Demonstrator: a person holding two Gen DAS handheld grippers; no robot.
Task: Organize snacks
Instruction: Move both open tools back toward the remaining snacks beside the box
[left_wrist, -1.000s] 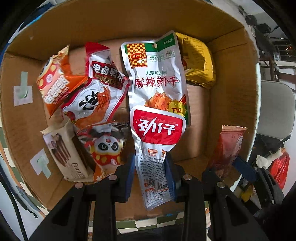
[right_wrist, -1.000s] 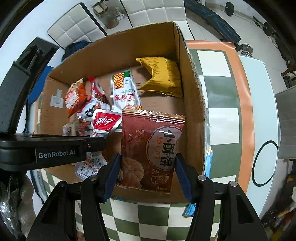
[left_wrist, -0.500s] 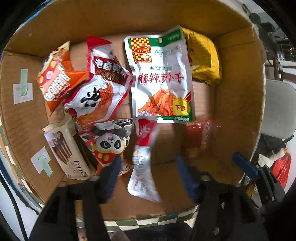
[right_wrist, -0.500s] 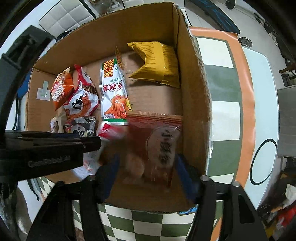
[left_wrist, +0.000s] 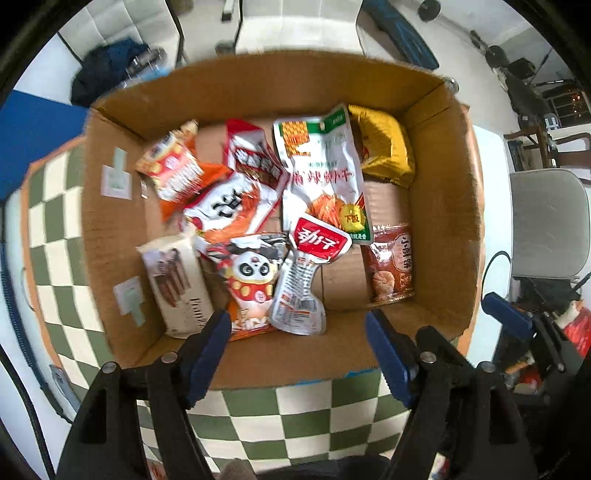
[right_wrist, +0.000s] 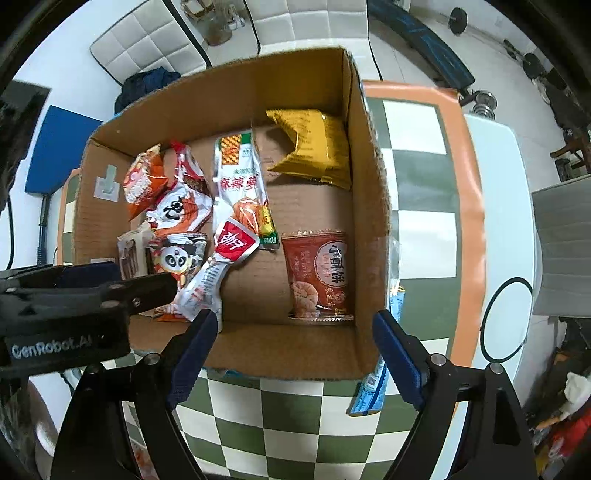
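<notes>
A cardboard box (left_wrist: 439, 236) (right_wrist: 369, 206) on a checked cloth holds several snack packets. A red-and-silver packet (left_wrist: 306, 273) (right_wrist: 218, 269) lies near the box's front, partly on a panda packet (left_wrist: 251, 273) (right_wrist: 177, 258). A dark red cookie packet (left_wrist: 391, 266) (right_wrist: 319, 273) lies flat by the right wall. My left gripper (left_wrist: 297, 332) hovers above the box's near edge, its jaws opening, nothing between them. My right gripper (right_wrist: 291, 332) also hangs above the near edge, jaws opening and empty. The left tool's black body (right_wrist: 74, 299) shows at the left of the right wrist view.
Also in the box: a yellow bag (left_wrist: 384, 147), a green-topped silver pouch (left_wrist: 325, 177), an orange bag (left_wrist: 173, 170), a red-white pouch (left_wrist: 236, 199) and a beige wafer pack (left_wrist: 177, 284). A blue wrapper (right_wrist: 373, 387) lies outside by the front right corner. Chairs (left_wrist: 546, 221) stand around.
Both grippers let go and opened wider. The red-and-silver packet and the cookie packet dropped into the box. The left gripper rose, so the box now looks smaller.
</notes>
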